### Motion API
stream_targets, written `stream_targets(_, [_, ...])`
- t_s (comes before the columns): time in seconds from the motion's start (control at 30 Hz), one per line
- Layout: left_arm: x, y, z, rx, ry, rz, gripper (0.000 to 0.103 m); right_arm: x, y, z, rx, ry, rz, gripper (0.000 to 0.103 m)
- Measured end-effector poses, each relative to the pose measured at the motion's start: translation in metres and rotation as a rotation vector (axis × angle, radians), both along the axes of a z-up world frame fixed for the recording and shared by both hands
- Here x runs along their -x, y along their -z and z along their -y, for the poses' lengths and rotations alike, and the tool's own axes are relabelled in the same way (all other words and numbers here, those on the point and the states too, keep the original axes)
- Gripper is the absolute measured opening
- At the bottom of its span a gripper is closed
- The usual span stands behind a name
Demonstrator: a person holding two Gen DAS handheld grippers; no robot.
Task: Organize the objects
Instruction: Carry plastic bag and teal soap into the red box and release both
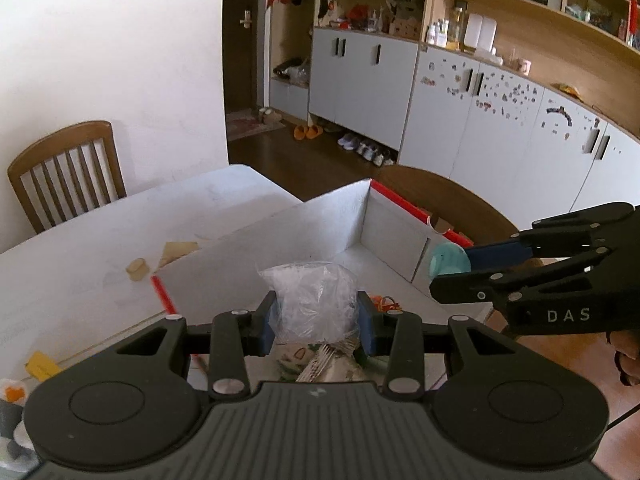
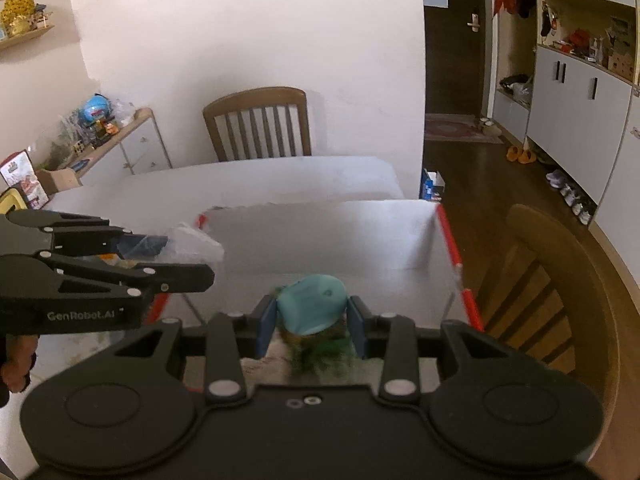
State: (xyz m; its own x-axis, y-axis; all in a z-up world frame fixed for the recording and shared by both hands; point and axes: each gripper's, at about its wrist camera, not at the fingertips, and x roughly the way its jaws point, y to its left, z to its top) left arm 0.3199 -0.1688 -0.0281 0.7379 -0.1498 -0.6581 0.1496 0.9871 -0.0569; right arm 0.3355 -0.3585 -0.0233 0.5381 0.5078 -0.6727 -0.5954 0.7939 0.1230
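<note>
In the left wrist view, the left gripper (image 1: 318,318) is clenched on a clear plastic bag (image 1: 314,300); its two blue pads (image 1: 267,326) press the crumpled bag from both sides. The bag hangs over the near part of an open white box (image 1: 280,232) with red edges, which stands on the white table (image 1: 100,240). Below the bag, inside the box, lie some things with green and white print, too blurred to name, and a small orange thing just to the right of the gripper. On the right side, the right gripper (image 1: 450,268) comes into the picture, grasping a teal cap (image 1: 448,261) above the right wall of the box. On the table, left of the box, there are a few tan scraps (image 1: 138,269) and a yellow piece (image 1: 42,365) near the left edge. A wooden chair (image 1: 66,172) stands far left, by the wall.

In the right wrist view, the right gripper (image 2: 311,322) grasps the teal cap (image 2: 312,304) between its blue pads (image 2: 266,328). Under the cap something with green fringe is seen, but it is blurred. The cap is above the near part of the white box (image 2: 340,236). At the left, the left gripper (image 2: 188,258) holds the plastic bag (image 2: 196,244) over the left side of the box. A wooden chair (image 2: 260,124) stands beyond the table, another chair (image 2: 560,280) at the right.
</note>
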Motion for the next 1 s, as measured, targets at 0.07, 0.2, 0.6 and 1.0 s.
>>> stream_targets(0.07, [-0.010, 0.006, 0.005, -0.002, -0.002, -0.019, 0.039, -0.007, 0.006, 0.006, 0.009, -0.002, -0.009, 0.037])
stream_targets(0.2, [-0.028, 0.018, 0.010, -0.012, -0.019, -0.056, 0.039, -0.017, 0.021, 0.009, 0.038, -0.009, -0.027, 0.037])
stream_targets(0.6, [-0.076, 0.050, 0.010, -0.083, -0.079, -0.147, 0.039, -0.048, 0.058, -0.012, 0.136, -0.084, -0.107, 0.037])
stream_targets(1.0, [-0.106, 0.080, 0.013, -0.101, -0.106, -0.257, 0.039, -0.069, 0.090, -0.025, 0.212, -0.117, -0.181, 0.037])
